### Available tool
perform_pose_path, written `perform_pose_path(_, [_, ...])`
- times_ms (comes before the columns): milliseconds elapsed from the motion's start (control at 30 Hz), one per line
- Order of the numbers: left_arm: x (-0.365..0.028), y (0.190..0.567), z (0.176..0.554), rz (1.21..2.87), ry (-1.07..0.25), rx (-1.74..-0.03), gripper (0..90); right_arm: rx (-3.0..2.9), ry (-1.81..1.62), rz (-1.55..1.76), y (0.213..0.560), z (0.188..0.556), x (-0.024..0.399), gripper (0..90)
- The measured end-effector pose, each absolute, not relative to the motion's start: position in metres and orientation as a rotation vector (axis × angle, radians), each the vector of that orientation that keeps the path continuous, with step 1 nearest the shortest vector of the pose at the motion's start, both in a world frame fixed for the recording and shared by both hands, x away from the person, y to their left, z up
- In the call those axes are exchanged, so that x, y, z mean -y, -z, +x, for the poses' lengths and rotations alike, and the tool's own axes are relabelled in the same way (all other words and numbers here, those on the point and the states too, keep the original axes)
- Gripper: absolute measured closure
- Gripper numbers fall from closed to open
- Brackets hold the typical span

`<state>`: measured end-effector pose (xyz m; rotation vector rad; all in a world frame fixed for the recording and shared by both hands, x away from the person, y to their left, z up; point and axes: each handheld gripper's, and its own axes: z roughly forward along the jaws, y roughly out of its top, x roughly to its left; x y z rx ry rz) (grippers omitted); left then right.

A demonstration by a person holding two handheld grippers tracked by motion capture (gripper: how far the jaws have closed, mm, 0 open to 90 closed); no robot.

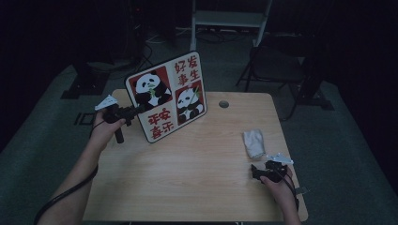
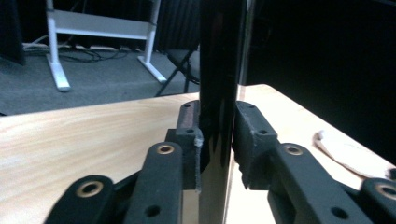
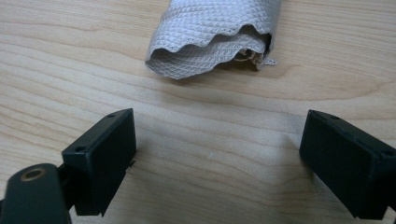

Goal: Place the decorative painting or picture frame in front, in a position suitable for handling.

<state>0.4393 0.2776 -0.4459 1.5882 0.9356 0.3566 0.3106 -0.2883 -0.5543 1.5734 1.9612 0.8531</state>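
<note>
Left gripper view, left tool (image 2: 215, 140) clamped on panda board's (image 2: 219, 70) edge, right tool (image 3: 219, 158) wide open, empty, near cloth (image 3: 217, 37).

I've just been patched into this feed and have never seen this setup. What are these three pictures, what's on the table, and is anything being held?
There is no robot arm here: a person holds a pair of hand-held tongs in each hand at a wooden table. The high view looks down from above the person's side. The other two views come from cameras riding on each pair of tongs, looking along the black jaws.

The left tongs are shut on the edge of a panda board, which stands tilted on the table; the left gripper view shows that edge pinched between the pads.

The right tongs are open and hold nothing. Just beyond them lies a folded grey cloth, untouched.
</note>
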Motion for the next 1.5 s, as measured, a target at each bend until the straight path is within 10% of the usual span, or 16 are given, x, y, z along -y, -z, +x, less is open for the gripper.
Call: perform_pose_path(1500, [-0.225,0.443,0.356,1.626,-0.414,-0.877,79.5,-1.962,-0.853,1.574,0.554,0.311,0.288,10.3])
